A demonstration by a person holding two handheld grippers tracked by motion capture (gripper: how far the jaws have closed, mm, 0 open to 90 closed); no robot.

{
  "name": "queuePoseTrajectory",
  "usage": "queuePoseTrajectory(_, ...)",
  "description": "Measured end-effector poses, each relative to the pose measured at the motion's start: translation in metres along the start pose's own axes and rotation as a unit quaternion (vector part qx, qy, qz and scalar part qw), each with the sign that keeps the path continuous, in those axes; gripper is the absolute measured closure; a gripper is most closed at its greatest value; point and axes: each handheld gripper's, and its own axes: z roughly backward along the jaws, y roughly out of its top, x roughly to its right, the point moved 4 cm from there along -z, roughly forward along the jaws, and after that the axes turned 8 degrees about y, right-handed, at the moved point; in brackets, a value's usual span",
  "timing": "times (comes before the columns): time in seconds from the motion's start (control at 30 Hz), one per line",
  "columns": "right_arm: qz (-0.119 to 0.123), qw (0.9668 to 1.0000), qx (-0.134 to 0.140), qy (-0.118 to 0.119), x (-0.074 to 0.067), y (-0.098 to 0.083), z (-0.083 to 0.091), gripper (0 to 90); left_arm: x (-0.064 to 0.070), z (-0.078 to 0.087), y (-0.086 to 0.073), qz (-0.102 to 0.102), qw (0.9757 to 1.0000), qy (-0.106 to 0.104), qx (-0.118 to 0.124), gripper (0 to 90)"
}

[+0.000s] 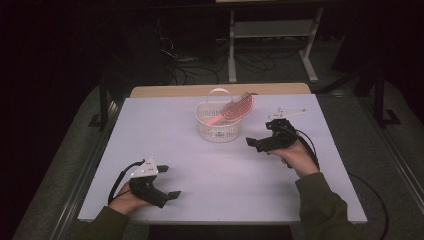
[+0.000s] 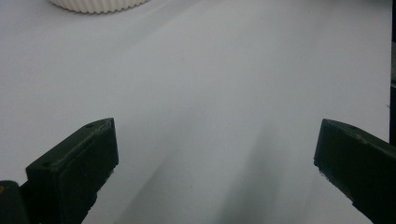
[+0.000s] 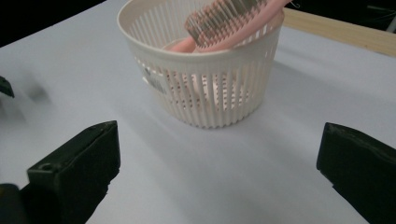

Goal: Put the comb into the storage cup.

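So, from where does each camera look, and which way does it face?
High view: above the person's side, looking forward and down on the table; forearms, left claw and right claw show.
Left gripper view: on the left claw, facing bare tabletop; open jaws show.
Right gripper view: on the right claw, facing the basket; open jaws show.
Shared: basket with pink brush.
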Motion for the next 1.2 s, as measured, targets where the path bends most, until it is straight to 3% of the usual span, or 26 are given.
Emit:
queuePoseTrajectory(0.87,-0.007,0.9993,-0.033,0.013,-0.021,-0.064,0.019,0.0,-0.001,0.001,0.001,0.005,1.0,0.004,0.007,0.0)
queuePoseTrajectory(1.0,0.001,0.9992,-0.039,0.008,-0.025,-0.072,0.023,0.0,-0.001,0.001,0.002,0.003,1.0,0.005,0.006,0.0)
queuePoseTrajectory(1.2,-0.006,0.9994,-0.033,0.004,-0.026,-0.083,0.028,0.0,-0.001,0.001,0.002,0.004,1.0,0.004,0.006,0.0)
